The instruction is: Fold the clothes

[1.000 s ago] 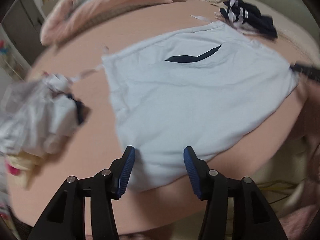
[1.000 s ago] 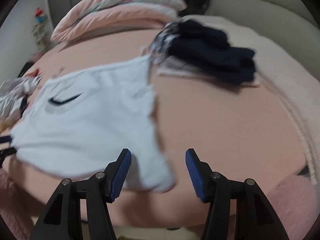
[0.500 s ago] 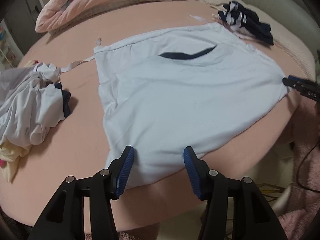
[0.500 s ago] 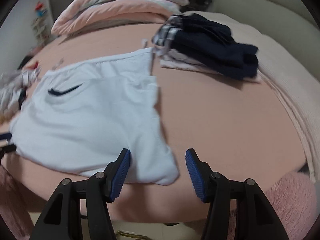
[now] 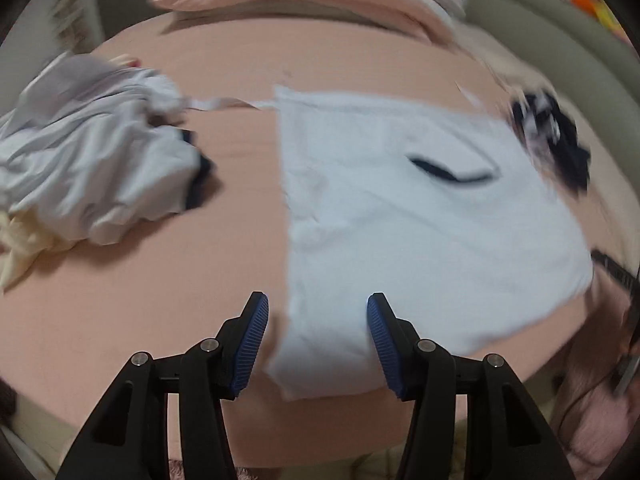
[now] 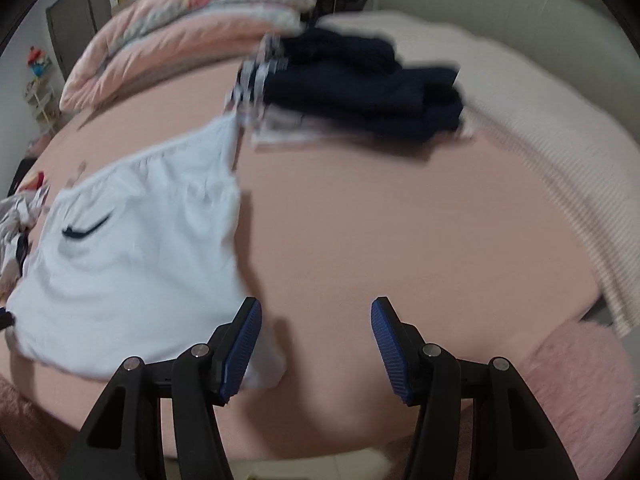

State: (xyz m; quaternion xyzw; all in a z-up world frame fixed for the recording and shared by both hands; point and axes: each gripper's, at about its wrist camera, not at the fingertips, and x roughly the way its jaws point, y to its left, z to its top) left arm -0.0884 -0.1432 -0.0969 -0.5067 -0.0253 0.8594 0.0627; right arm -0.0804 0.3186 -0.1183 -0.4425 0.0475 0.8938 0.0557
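Observation:
White shorts (image 5: pixel 400 220) with a black swoosh lie spread flat on the pink bed sheet (image 5: pixel 160 300). My left gripper (image 5: pixel 316 308) hovers open over their near left corner, with the cloth's edge below the gap and no pad pressing on it. In the right wrist view the shorts (image 6: pixel 140 248) lie to the left. My right gripper (image 6: pixel 316 312) stands open beside their near right corner, which shows under its left finger (image 6: pixel 240 344). Bare sheet (image 6: pixel 400 240) lies between its fingers.
A crumpled heap of white and cream clothes (image 5: pixel 88 168) lies left of the shorts. A folded dark navy stack (image 6: pixel 360 92) sits behind them, near pink pillows (image 6: pixel 180 36). A cream blanket (image 6: pixel 560 152) covers the right side. A pink fluffy rug (image 6: pixel 580 380) lies below the bed's edge.
The left view has swung and rolled towards the left, so the clothes heap looms larger. The shorts' corner has slid from between the right gripper's fingers to under its left finger.

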